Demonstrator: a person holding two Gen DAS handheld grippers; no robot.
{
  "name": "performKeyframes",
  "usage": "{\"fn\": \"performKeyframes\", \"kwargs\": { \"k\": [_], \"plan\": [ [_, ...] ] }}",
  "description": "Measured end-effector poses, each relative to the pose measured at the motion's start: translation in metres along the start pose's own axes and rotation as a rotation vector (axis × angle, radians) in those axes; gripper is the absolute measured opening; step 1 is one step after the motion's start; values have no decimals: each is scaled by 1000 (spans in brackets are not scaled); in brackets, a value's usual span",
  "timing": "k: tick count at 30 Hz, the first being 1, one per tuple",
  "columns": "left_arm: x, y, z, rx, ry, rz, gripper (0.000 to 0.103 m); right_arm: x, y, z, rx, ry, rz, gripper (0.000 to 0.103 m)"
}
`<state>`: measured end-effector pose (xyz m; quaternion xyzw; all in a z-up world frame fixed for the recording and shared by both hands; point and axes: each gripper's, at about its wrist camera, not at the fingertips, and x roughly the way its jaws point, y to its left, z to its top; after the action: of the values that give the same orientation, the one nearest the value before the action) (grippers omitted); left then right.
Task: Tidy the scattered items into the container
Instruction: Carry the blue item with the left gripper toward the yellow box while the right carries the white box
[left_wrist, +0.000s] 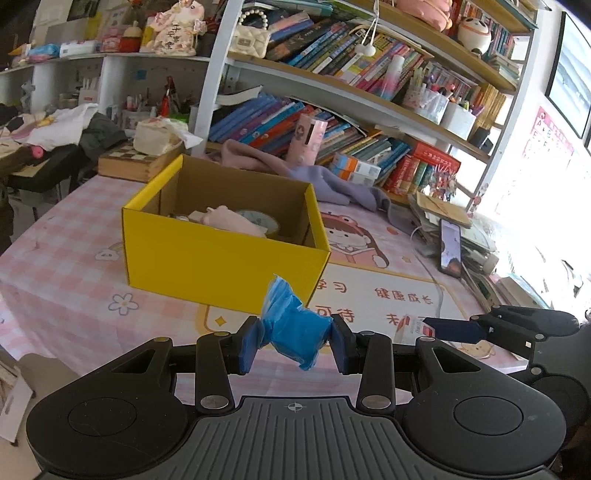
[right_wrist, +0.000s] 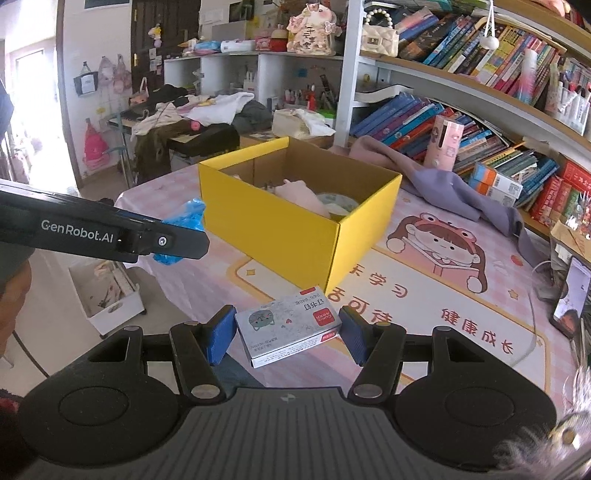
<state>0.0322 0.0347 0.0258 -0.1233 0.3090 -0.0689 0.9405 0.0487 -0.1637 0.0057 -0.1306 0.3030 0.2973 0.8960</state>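
Note:
My left gripper (left_wrist: 295, 341) is shut on a crumpled blue plastic roll (left_wrist: 291, 326), held above the table short of the yellow cardboard box (left_wrist: 221, 258). From the right wrist view that same blue roll (right_wrist: 183, 221) shows at the left, behind the left gripper's black finger. My right gripper (right_wrist: 288, 334) is shut on a small grey staple box (right_wrist: 288, 325) with a red label, in the air in front of the yellow box (right_wrist: 295, 229). Inside the yellow box lie a pink soft item (right_wrist: 299, 194) and a round pale-green object (right_wrist: 338, 203).
A pink cartoon mat (right_wrist: 461, 295) covers the table. A purple cloth (right_wrist: 443, 184) and a pink cylinder (right_wrist: 445, 144) sit behind the box, against bookshelves (right_wrist: 480, 74). A phone (left_wrist: 450, 251) lies at the right beside stacked papers. On the floor at the left stands a white bin (right_wrist: 107, 295).

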Motion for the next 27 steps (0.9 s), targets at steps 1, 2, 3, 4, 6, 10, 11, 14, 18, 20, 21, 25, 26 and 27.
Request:
{"fn": "performKeyframes", "kwargs": {
  "k": [1, 2, 3, 4, 6, 10, 11, 14, 18, 20, 21, 25, 26, 27],
  "plan": [
    [-1, 1, 0, -2, 0, 2, 39, 1, 1, 1, -3, 0, 3, 59],
    [-1, 3, 0, -4, -1, 4, 39, 2, 3, 2, -7, 0, 7, 59],
    [-1, 4, 1, -7, -1, 5, 39, 3, 4, 3, -10, 0, 10, 59],
    [-2, 5, 1, -9, -2, 6, 39, 3, 5, 3, -14, 0, 13, 59],
    [-2, 7, 1, -10, -1, 7, 39, 5, 7, 5, -20, 0, 18, 59],
    [-3, 11, 1, -15, -3, 13, 39, 8, 8, 8, -25, 0, 24, 59],
    [-4, 13, 1, -18, -4, 16, 39, 9, 9, 9, -27, 0, 27, 59],
    [-5, 18, 1, -31, -9, 31, 39, 12, 11, 12, -38, -1, 40, 59],
    [-9, 26, 2, -47, -14, 55, 39, 17, 16, 16, -57, -3, 67, 59],
    [-10, 28, 2, -56, -15, 68, 39, 20, 18, 18, -67, -3, 83, 59],
    [-11, 29, 2, -59, -16, 75, 39, 21, 19, 20, -71, -3, 91, 59],
    [-12, 34, 3, -72, -19, 99, 39, 26, 22, 24, -86, -6, 120, 59],
    [-13, 35, 3, -74, -20, 106, 39, 27, 23, 25, -89, -6, 128, 59],
    [-13, 35, 4, -75, -21, 112, 39, 28, 23, 26, -94, -7, 136, 59]
  ]
}}
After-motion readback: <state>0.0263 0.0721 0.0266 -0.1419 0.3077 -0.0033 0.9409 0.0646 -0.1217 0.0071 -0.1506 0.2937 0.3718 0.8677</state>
